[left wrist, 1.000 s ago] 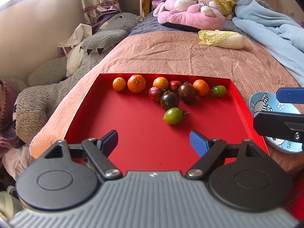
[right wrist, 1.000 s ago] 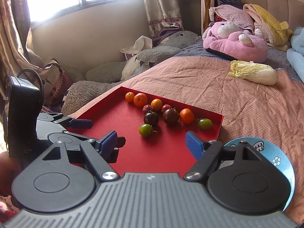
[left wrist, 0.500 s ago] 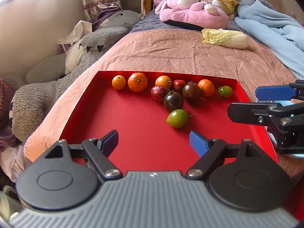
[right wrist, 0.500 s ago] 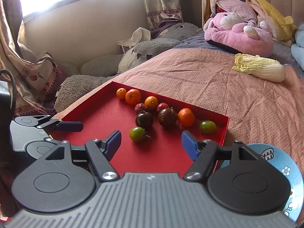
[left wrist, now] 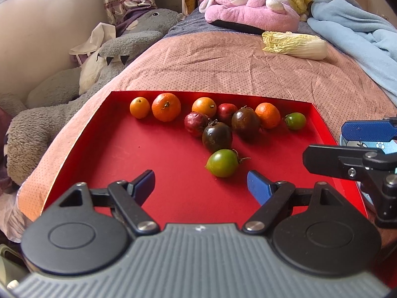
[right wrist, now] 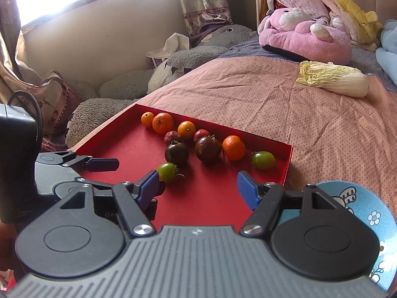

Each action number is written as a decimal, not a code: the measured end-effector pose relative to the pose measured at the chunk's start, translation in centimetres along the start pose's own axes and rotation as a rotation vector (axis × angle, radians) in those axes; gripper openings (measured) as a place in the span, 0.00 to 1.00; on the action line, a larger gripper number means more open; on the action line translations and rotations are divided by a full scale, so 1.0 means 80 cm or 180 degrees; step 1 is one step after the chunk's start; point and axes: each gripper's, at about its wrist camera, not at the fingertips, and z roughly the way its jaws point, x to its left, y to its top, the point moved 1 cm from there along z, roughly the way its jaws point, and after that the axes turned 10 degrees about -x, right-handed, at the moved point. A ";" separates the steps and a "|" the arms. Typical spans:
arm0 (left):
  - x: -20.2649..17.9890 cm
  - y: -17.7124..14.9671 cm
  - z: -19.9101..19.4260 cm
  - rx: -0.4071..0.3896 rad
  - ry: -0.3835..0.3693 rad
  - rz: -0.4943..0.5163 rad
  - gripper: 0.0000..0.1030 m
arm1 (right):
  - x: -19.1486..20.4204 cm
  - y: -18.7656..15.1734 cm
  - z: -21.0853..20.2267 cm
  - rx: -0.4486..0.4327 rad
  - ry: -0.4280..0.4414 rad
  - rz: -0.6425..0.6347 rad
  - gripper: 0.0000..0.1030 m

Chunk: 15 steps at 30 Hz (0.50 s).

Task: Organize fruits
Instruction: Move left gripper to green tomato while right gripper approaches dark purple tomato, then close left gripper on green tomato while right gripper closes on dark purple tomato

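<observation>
Red cardboard tray [left wrist: 104,149] lies on the pink dotted bedspread [left wrist: 223,67], and every fruit sits in its far half. Along the tray's back wall run four oranges [left wrist: 166,106], two small dark red fruits [left wrist: 196,123] and, in the far right corner, a little green tomato [left wrist: 295,121]. Two dark purple tomatoes [left wrist: 217,136] sit just in front of that row, one half hiding a red fruit behind it. Nearest the tray's front edge is a larger green tomato [left wrist: 222,163], apart from the others.

Over the tray's near edge, the left gripper [left wrist: 201,186] has its blue-tipped fingers spread wide with nothing between them. The right gripper [right wrist: 197,186] is likewise spread and empty at the tray's right front corner; from the right wrist view its left fingertip covers part of the larger green tomato. A blue patterned plate [right wrist: 372,213] beside the tray's right wall is mostly hidden by the right gripper's body. Beyond the tray lies a cabbage [right wrist: 333,80]; its far end is hard to make out.
</observation>
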 end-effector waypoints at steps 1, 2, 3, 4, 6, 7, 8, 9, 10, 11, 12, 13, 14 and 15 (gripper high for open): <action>-0.001 0.000 0.004 0.0016 -0.0011 0.0010 0.72 | 0.000 0.000 0.000 0.0003 -0.0002 -0.0001 0.73; -0.001 -0.001 0.008 0.0035 -0.0024 0.0015 0.69 | -0.001 -0.002 -0.001 0.0005 -0.0008 -0.0004 0.73; -0.001 -0.002 0.010 0.0053 -0.0025 0.0011 0.69 | 0.000 -0.002 -0.001 0.0007 -0.0012 -0.0006 0.73; 0.000 -0.003 0.013 0.0069 -0.0018 -0.0005 0.69 | -0.001 -0.002 -0.001 0.0009 -0.0015 -0.0007 0.73; 0.001 -0.004 0.016 0.0090 -0.0033 -0.0048 0.69 | -0.002 -0.003 -0.001 0.0015 -0.0018 -0.0002 0.73; 0.002 -0.004 0.018 0.0097 -0.0041 -0.0058 0.69 | -0.003 -0.004 -0.001 0.0017 -0.0017 0.0002 0.73; 0.002 -0.004 0.019 0.0099 -0.0036 -0.0052 0.69 | -0.003 -0.004 -0.001 0.0018 -0.0015 0.0005 0.73; 0.001 -0.003 0.021 0.0104 -0.0031 -0.0042 0.69 | -0.003 -0.004 -0.001 0.0018 -0.0014 0.0006 0.73; 0.000 -0.002 0.022 0.0111 -0.0040 -0.0038 0.69 | -0.003 -0.004 -0.001 0.0019 -0.0013 0.0009 0.73; -0.001 -0.001 0.024 0.0121 -0.0056 -0.0040 0.69 | -0.003 -0.004 -0.001 0.0019 -0.0012 0.0008 0.73; -0.003 0.000 0.025 0.0128 -0.0070 -0.0043 0.69 | -0.003 -0.005 -0.001 0.0019 -0.0014 0.0009 0.73; -0.005 0.001 0.026 0.0129 -0.0091 -0.0041 0.69 | -0.002 -0.005 -0.001 0.0019 -0.0017 0.0009 0.73; -0.007 0.002 0.026 0.0129 -0.0109 -0.0034 0.69 | -0.003 -0.004 -0.001 0.0016 -0.0021 0.0016 0.73; -0.010 0.002 0.028 0.0135 -0.0119 -0.0013 0.69 | -0.004 -0.004 -0.001 0.0016 -0.0027 0.0025 0.73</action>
